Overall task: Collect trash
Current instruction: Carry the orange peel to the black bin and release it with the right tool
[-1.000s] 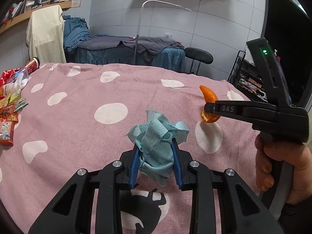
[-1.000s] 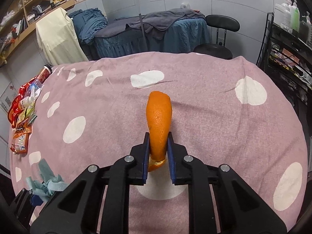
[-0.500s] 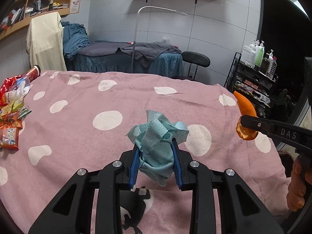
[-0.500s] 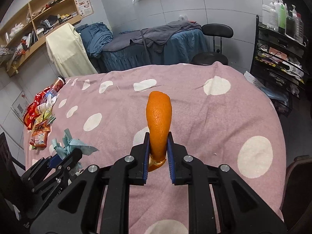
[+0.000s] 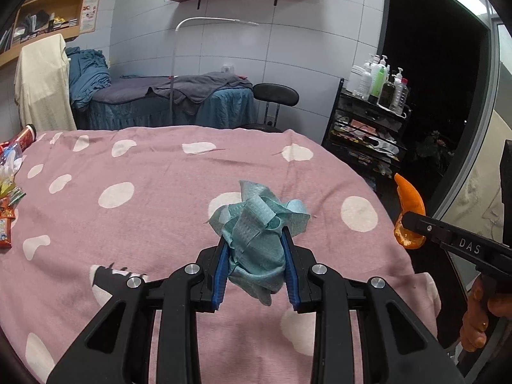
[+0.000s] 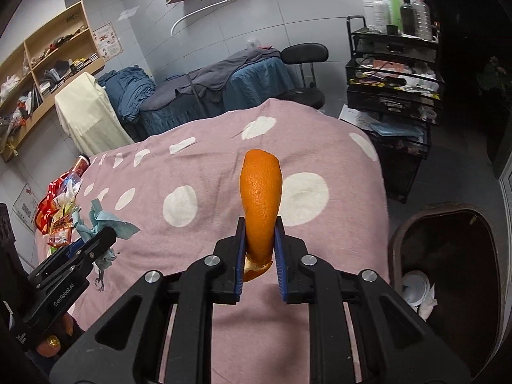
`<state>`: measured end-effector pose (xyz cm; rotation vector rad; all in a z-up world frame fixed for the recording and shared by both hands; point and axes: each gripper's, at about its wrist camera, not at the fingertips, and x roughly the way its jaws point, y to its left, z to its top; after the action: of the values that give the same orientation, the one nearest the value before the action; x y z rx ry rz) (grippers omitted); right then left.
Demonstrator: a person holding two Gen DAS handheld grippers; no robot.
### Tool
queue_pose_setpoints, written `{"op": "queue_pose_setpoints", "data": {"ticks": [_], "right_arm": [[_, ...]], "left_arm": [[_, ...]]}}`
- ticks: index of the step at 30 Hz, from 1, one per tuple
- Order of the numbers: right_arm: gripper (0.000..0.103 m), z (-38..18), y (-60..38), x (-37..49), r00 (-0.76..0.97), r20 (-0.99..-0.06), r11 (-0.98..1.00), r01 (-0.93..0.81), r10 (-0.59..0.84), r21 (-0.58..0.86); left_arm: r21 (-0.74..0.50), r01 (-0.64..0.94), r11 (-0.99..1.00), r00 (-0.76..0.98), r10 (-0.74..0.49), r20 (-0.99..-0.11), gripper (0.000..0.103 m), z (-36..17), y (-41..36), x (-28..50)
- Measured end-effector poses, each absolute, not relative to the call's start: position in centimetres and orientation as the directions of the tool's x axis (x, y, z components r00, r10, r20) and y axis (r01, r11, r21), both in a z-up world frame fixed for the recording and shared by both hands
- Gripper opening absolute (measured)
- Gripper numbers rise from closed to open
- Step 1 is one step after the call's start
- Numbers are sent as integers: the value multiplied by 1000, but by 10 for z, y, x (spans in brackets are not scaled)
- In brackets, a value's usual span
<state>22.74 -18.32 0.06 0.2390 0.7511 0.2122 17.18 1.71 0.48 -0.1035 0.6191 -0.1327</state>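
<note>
My left gripper (image 5: 256, 246) is shut on a crumpled light-blue cloth wipe (image 5: 257, 224) and holds it above the pink polka-dot table cover (image 5: 128, 224). My right gripper (image 6: 260, 230) is shut on a curved piece of orange peel (image 6: 260, 198), held upright above the cover's right edge. The peel (image 5: 408, 211) and the right gripper (image 5: 412, 224) also show at the right of the left wrist view. The wipe (image 6: 99, 224) shows at the left of the right wrist view. A dark brown trash bin (image 6: 454, 275) with white scraps inside stands on the floor right of the table.
Snack packets and bottles (image 6: 60, 204) lie at the table's far left edge. A black rack (image 6: 396, 73) with bottles stands beyond the table's right corner. A stool (image 5: 275, 96) and a massage bed (image 5: 166, 102) stand behind the table.
Both grippers have moved right toward the table's right edge with their loads still held. The trash bin has come into the right wrist view.
</note>
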Motion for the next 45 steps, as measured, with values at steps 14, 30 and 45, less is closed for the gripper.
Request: {"op": "queue_pose_setpoints", "data": {"ticks": [14,30,45], "right_arm": [[18,-23,-283,159,747,-656,962,89,108,259],[18,-80,-354,145,641,-767,932,293,-26,213],[44,-114,-369,148,569,-822,909,345,-4,234]], "left_arm": [[-175,251,952,762,-305,-571,30,5,-56,153],[-181,370,911,712,-403,-575,30,-1,-107,140],[-163,430,888,675,-436,-595,30,-6,-132,143]]}}
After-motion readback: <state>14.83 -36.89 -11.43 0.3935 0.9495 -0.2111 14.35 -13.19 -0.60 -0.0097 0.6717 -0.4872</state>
